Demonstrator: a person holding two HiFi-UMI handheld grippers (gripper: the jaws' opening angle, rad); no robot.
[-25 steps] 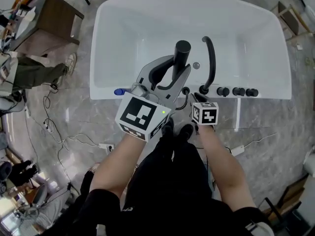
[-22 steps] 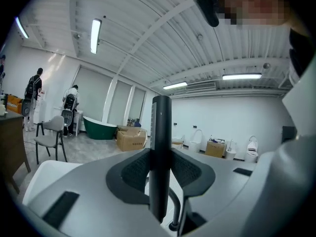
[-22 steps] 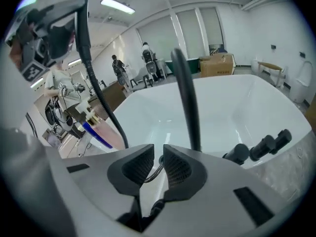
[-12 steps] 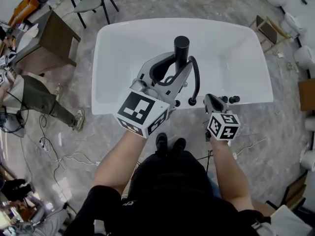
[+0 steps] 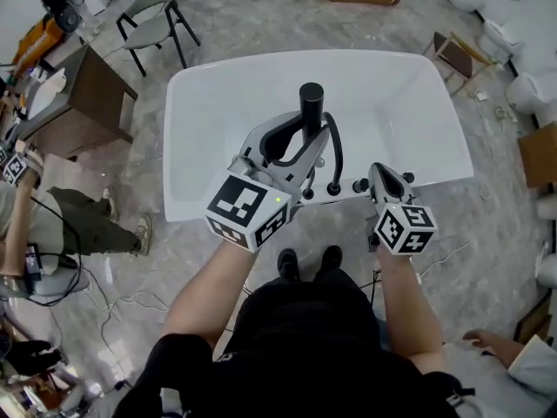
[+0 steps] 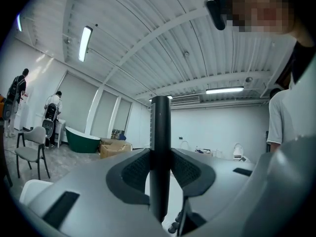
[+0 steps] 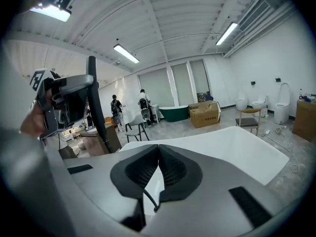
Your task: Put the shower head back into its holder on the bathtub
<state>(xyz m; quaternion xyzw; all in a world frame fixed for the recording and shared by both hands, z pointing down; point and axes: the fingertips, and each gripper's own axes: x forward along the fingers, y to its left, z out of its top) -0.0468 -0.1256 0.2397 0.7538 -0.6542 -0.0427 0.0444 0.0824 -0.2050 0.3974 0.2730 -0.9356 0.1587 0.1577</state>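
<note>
The left gripper [image 5: 309, 134] is clamped on the black shower head [image 5: 311, 97], which stands upright between its jaws above the near rim of the white bathtub [image 5: 187, 205], hose [image 5: 336, 153] curving down to that rim, while the right gripper [image 5: 383, 174], jaws just closed together on nothing, hangs beside it.

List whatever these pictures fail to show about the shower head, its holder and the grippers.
- Holder: head view, not distinguishable among the small black fittings on the bathtub rim, partly behind the right gripper.
- Shower head spray face: the left gripper, shut on it, covers its lower part; left gripper view shows only a dark bar.
- Thin dark line below the shut right gripper, right gripper view: too thin to identify.
</note>
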